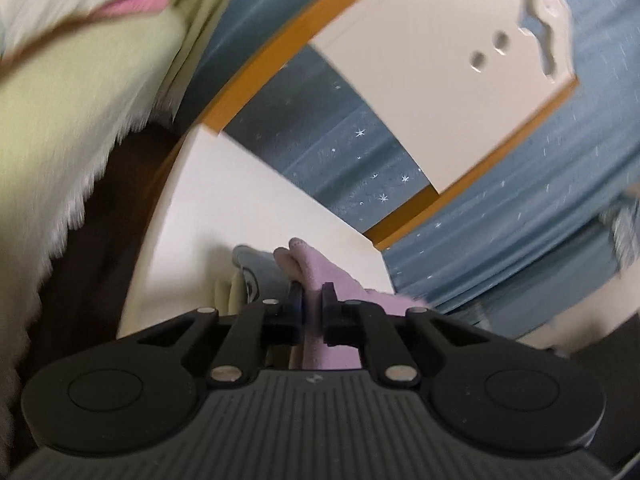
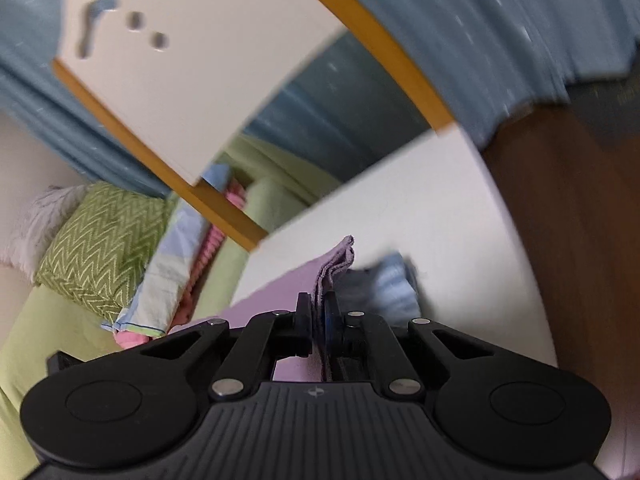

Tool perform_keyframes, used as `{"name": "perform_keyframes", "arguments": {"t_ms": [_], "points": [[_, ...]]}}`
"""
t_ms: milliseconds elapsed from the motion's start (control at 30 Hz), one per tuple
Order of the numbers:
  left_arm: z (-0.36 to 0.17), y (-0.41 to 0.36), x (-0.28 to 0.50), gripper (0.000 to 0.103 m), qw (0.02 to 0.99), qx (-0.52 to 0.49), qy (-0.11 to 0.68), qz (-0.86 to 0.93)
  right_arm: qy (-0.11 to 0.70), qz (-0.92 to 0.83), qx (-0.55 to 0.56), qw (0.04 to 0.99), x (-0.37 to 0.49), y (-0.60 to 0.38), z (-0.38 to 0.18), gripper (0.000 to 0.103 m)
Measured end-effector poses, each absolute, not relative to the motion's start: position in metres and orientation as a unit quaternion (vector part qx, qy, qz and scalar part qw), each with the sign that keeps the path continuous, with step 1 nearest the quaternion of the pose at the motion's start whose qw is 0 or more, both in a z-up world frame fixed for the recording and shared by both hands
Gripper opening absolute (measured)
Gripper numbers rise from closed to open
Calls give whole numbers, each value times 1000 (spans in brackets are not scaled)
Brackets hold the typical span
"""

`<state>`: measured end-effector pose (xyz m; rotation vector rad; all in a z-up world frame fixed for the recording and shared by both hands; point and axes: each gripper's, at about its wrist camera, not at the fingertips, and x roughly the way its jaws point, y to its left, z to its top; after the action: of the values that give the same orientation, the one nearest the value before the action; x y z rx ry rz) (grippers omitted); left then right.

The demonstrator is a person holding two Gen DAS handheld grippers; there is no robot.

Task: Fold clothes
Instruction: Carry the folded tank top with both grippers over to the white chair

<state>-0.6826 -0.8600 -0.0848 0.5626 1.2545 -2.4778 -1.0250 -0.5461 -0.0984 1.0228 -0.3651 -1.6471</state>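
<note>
A pale lilac garment (image 1: 320, 272) runs between the black fingers of my left gripper (image 1: 311, 294), which is shut on a bunched fold of it above a white table (image 1: 240, 208). In the right wrist view the same lilac garment (image 2: 336, 260) shows a layered edge pinched in my right gripper (image 2: 319, 306), also shut on it. The cloth spreads flat to the left of the right gripper. A light blue garment (image 2: 388, 284) lies on the white table (image 2: 460, 220) just beyond the right gripper, and a blue-grey piece (image 1: 256, 268) lies beyond the left one.
A bed with pale green bedding (image 1: 100, 92) and a stack of folded textiles (image 2: 160, 260), green zigzag, blue and pink, lies beside the table. A white chair with orange edging (image 1: 440, 72) stands behind it before a blue starred curtain (image 1: 520, 220). Brown floor (image 2: 580, 240) shows right.
</note>
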Motion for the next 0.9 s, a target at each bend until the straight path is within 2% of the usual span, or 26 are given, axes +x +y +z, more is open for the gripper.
{"name": "perform_keyframes", "arguments": {"t_ms": [133, 267, 300, 333, 400, 533, 600, 667, 800, 900], "points": [[-87, -854, -700, 6, 188, 242, 382, -872, -112, -725, 420, 533, -1016, -553, -105, 5], [-87, -848, -712, 14, 211, 278, 339, -874, -85, -732, 435, 517, -1013, -561, -113, 9], [-82, -848, -711, 15, 221, 279, 329, -875, -76, -737, 433, 512, -1012, -562, -111, 13], [-76, -847, -708, 19, 237, 278, 318, -875, -66, -746, 428, 506, -1011, -561, -107, 24], [-61, -848, -699, 20, 264, 261, 311, -875, -39, -772, 405, 488, -1006, -557, -94, 33], [-33, -836, -693, 18, 248, 225, 308, -890, 22, -808, 310, 500, -980, -560, -65, 31], [-29, -816, -711, 14, 237, 250, 254, -904, 57, -798, 281, 530, -959, -574, -60, 29], [-37, -803, -730, 5, 235, 275, 215, -907, 104, -785, 256, 555, -937, -596, -61, 23], [-59, -800, -758, 4, 244, 313, 179, -900, 185, -782, 220, 553, -917, -637, -77, 18], [-79, -803, -765, 2, 255, 331, 165, -893, 212, -780, 250, 533, -929, -654, -92, 18]]}}
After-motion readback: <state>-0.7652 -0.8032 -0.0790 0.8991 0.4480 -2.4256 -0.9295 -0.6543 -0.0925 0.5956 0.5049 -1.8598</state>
